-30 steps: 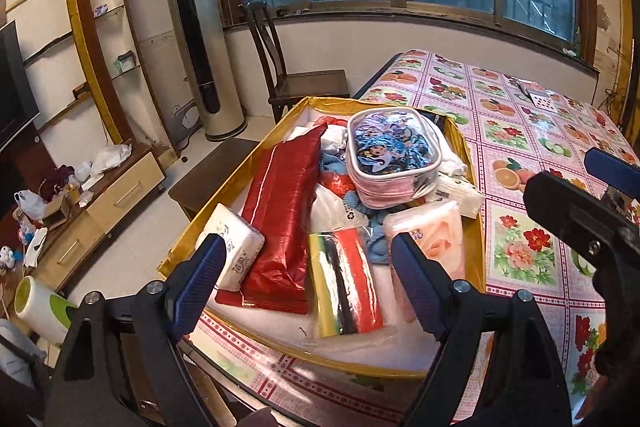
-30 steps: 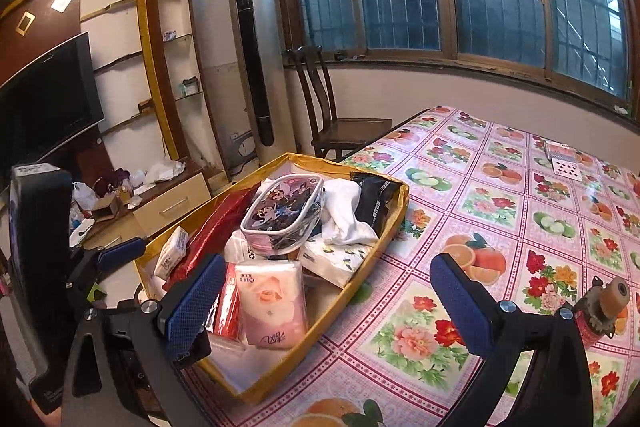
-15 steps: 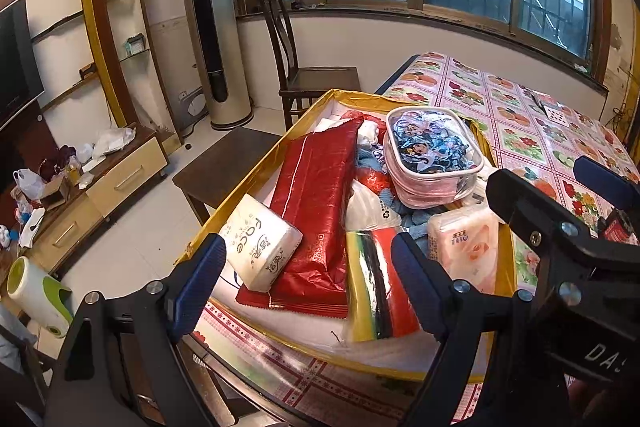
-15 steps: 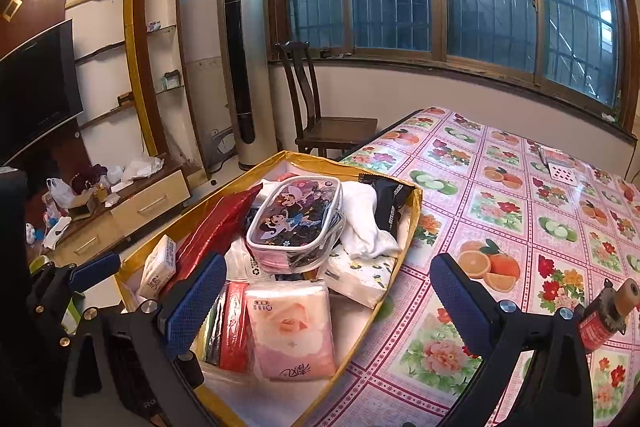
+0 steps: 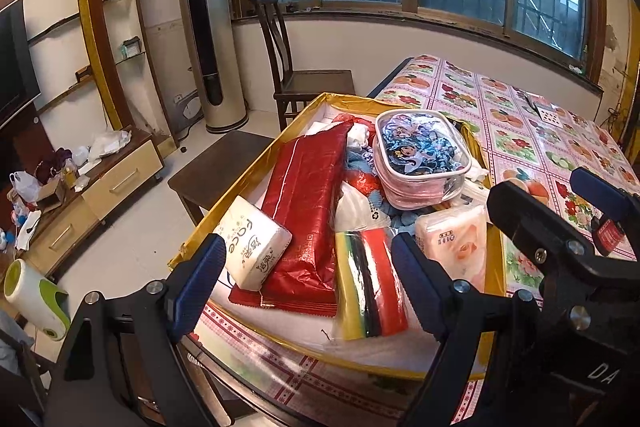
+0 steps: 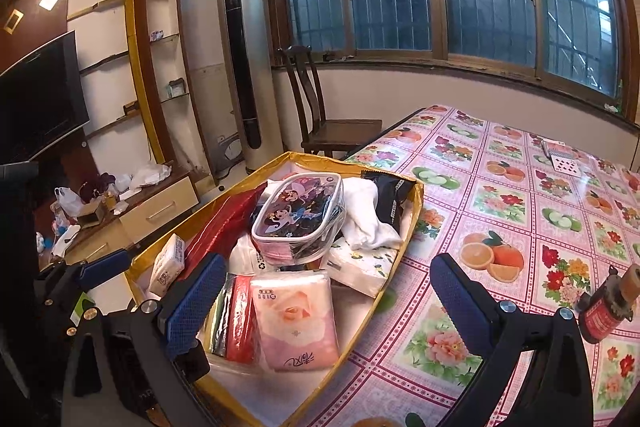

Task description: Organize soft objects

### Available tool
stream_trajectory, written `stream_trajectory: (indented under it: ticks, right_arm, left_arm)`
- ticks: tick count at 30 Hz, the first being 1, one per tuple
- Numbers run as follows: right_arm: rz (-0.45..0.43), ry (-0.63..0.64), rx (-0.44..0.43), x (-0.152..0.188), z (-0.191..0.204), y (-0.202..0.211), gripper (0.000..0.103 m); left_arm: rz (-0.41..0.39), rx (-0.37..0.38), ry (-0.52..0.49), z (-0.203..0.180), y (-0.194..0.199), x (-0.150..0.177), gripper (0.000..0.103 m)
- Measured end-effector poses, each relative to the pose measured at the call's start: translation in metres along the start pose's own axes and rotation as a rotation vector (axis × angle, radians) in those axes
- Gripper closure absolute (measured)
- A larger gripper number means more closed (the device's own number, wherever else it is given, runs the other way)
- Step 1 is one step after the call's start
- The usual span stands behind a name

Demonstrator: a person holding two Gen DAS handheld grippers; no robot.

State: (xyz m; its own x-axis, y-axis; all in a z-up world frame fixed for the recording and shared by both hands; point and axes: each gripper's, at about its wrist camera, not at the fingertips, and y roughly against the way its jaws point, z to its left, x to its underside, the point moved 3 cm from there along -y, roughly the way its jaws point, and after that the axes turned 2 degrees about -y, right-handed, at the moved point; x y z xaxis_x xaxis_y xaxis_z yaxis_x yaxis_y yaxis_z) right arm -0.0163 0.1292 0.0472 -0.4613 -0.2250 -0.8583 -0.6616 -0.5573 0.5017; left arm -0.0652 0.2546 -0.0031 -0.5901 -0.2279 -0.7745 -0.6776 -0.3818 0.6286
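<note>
A gold-rimmed box [image 5: 256, 171] [image 6: 418, 211] on the table holds soft packs. Inside lie a long red foil pack [image 5: 308, 211], a white tissue pack [image 5: 254, 241], a striped yellow-and-red pack [image 5: 368, 287], a pink rose tissue pack [image 5: 454, 243] [image 6: 296, 319] and a clear cartoon pouch [image 5: 420, 155] [image 6: 300, 215] on top. White cloth [image 6: 366, 211] and a black packet [image 6: 392, 197] sit at the far end. My left gripper [image 5: 304, 287] hangs open above the box's near end. My right gripper [image 6: 328, 301] is open, over the box's right rim.
The flowered tablecloth [image 6: 520, 211] stretches right of the box, with playing cards [image 6: 560, 157] far back. A wooden chair [image 6: 320, 111], a dark stool [image 5: 216, 171], a tower air conditioner [image 6: 244, 67] and a low drawer cabinet [image 5: 100, 183] stand to the left.
Both grippers have shifted left and slightly nearer the box; the box's contents now sit more centred between the left gripper's fingers. Nothing has been grasped.
</note>
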Motion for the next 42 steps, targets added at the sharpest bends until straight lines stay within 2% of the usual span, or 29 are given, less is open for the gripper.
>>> stream_trajectory:
  ticks: [7, 20, 24, 27, 30, 39, 42]
  right_arm:
    - [-0.012, -0.034, -0.005, -0.002, -0.012, 0.005, 0.0]
    - [-0.006, -0.048, -0.012, -0.002, -0.014, 0.002, 0.0]
    - [-0.004, -0.053, -0.02, 0.0, -0.014, 0.001, 0.0]
    - [-0.004, -0.052, -0.02, 0.0, -0.014, 0.001, 0.0]
    - [-0.005, -0.053, -0.022, 0.0, -0.014, 0.001, 0.0]
    - [-0.003, -0.051, -0.027, 0.003, -0.013, 0.0, 0.0]
    - [-0.001, -0.056, -0.03, 0.004, -0.015, -0.001, 0.0]
  left_arm:
    - [0.008, 0.005, -0.041, -0.004, -0.001, 0.002, 0.018]
    - [0.038, 0.07, 0.008, 0.009, -0.003, -0.001, 0.018]
    - [0.041, 0.027, -0.011, 0.01, -0.006, 0.0, 0.018]
    - [0.017, -0.031, -0.049, 0.008, -0.004, 0.001, 0.018]
    - [-0.009, -0.054, -0.059, 0.008, -0.001, 0.001, 0.018]
    - [0.007, -0.019, -0.038, 0.014, -0.004, 0.002, 0.018]
    - [0.011, 0.022, -0.038, 0.012, -0.004, 0.002, 0.018]
